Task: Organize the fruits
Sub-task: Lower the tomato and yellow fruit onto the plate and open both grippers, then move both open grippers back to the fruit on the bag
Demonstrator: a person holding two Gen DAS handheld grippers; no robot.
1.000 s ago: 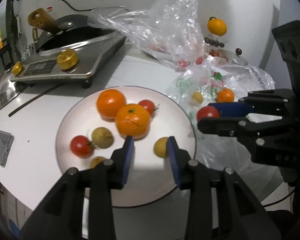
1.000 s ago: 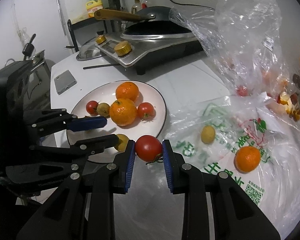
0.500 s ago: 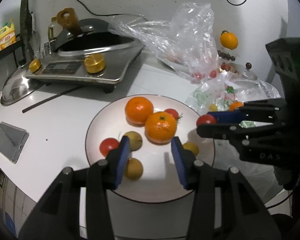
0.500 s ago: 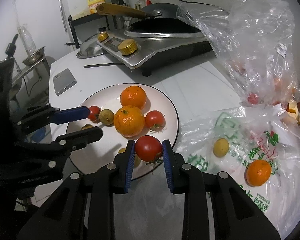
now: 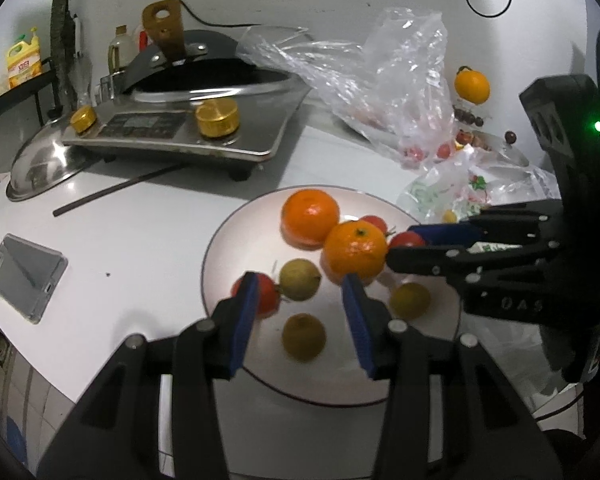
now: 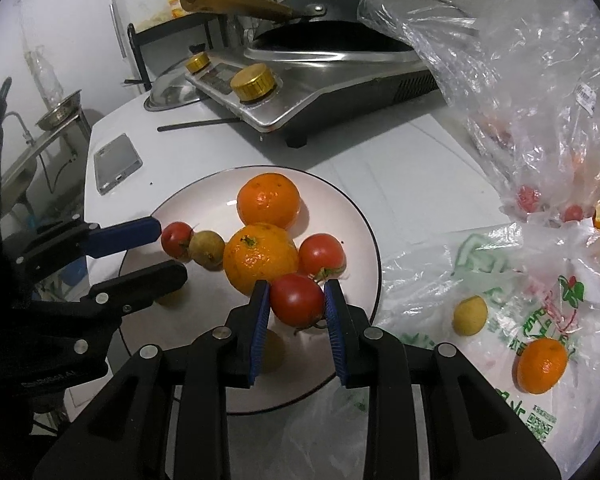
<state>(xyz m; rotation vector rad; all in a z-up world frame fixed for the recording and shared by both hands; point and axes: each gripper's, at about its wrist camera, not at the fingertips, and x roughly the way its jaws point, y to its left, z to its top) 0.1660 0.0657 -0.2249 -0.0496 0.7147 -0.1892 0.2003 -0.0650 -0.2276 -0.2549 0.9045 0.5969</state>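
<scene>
Red tomato [image 6: 297, 299] clamped in your right gripper [image 6: 294, 304] over the plate [image 6: 352, 204]; left gripper [image 5: 300, 309] open, empty. Mandarin [image 6: 541, 365] and small yellow fruit [image 6: 470, 315] left on the bag [image 6: 500, 280].

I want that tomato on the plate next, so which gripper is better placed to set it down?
Right. The right gripper already grips the tomato over the plate; the left gripper hangs open and empty.

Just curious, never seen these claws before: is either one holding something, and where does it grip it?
The right gripper pinches a red tomato by its two sides. The left gripper is open, holding nothing.
</scene>
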